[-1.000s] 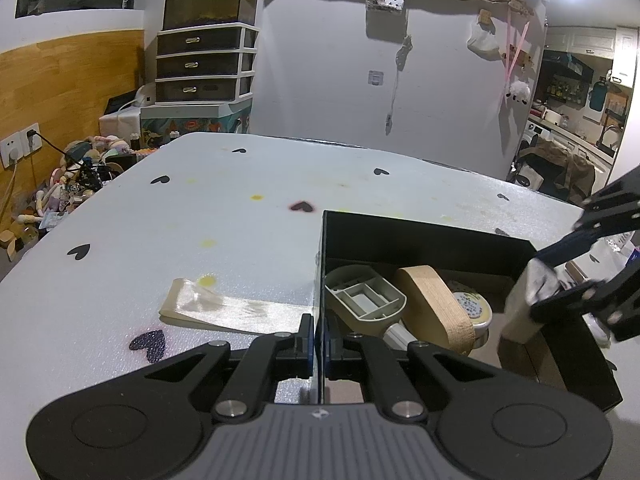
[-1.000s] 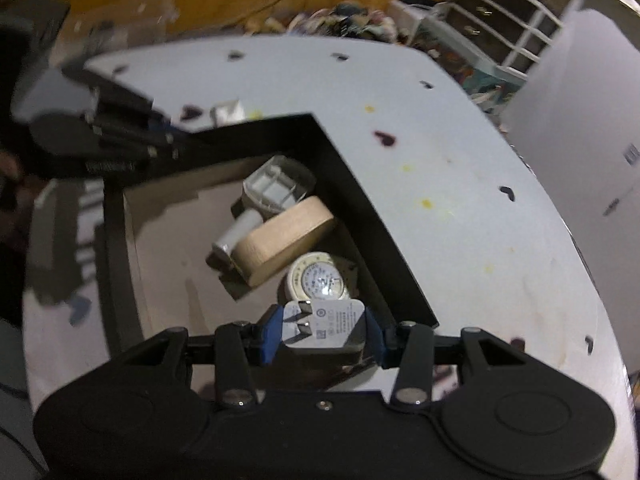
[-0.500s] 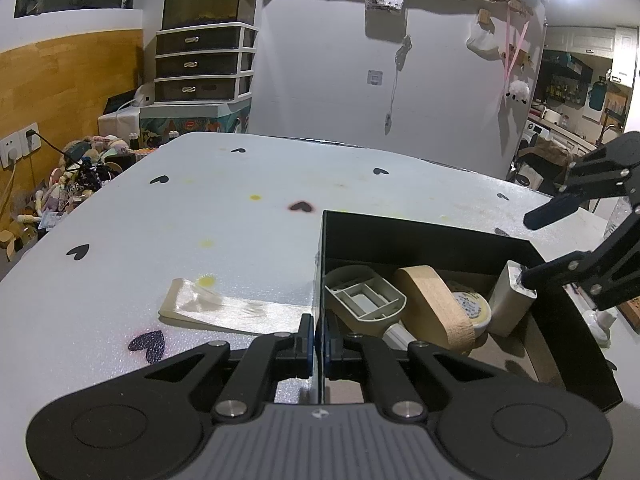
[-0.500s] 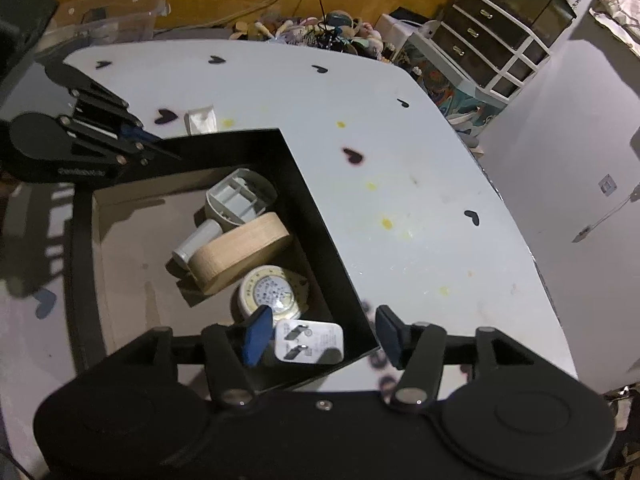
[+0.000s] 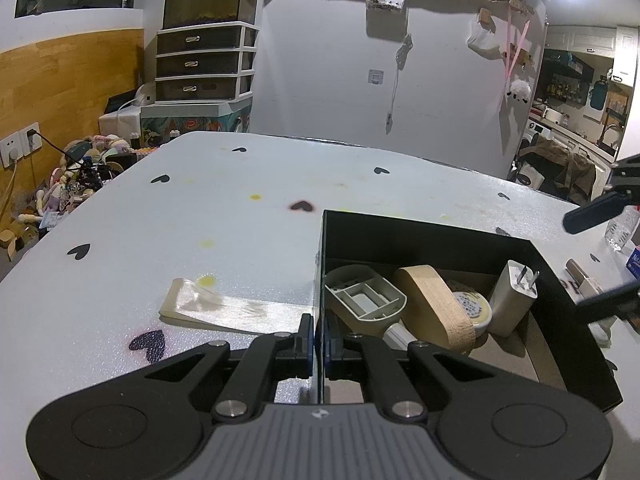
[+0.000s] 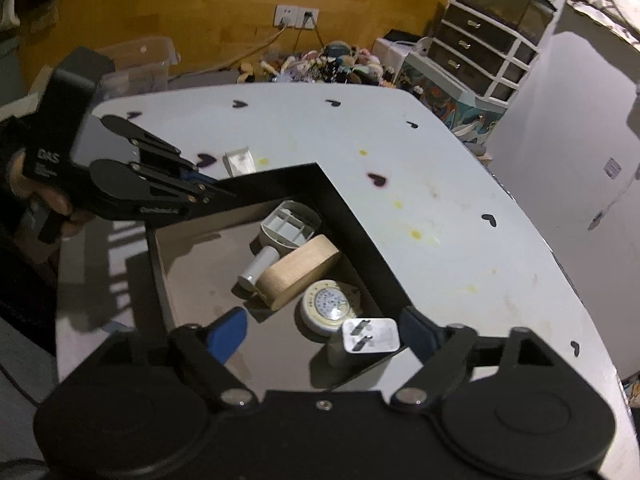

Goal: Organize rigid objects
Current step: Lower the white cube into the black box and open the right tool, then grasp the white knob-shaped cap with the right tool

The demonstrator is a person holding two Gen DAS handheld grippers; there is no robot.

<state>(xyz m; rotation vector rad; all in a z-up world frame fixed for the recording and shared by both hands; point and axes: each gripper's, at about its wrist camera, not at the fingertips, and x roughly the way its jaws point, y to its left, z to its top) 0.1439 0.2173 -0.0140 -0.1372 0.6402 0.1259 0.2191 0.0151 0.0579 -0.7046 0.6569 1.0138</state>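
A black box (image 5: 440, 236) (image 6: 360, 224) sits on the white table. In it lie a grey plastic scoop (image 5: 362, 296) (image 6: 288, 226), a wooden oval block (image 5: 434, 308) (image 6: 300, 270), a round tin (image 5: 472, 306) (image 6: 326, 308) and a white plug charger (image 5: 512, 296) (image 6: 370, 336) standing prongs up against the box wall. My left gripper (image 5: 319, 342) (image 6: 212, 188) is shut on the box's left wall. My right gripper (image 6: 324, 330) (image 5: 596, 256) is open and empty, raised above the charger.
A folded clear wrapper (image 5: 228, 308) (image 6: 240, 160) lies on the table left of the box. Small items (image 5: 584, 280) and a bottle (image 5: 622, 228) sit at the table's right edge. Drawers (image 5: 204, 64) and floor clutter stand beyond the table.
My right gripper opened, let the charger go into the box, and lifted up and away. My left gripper kept its hold on the box wall.
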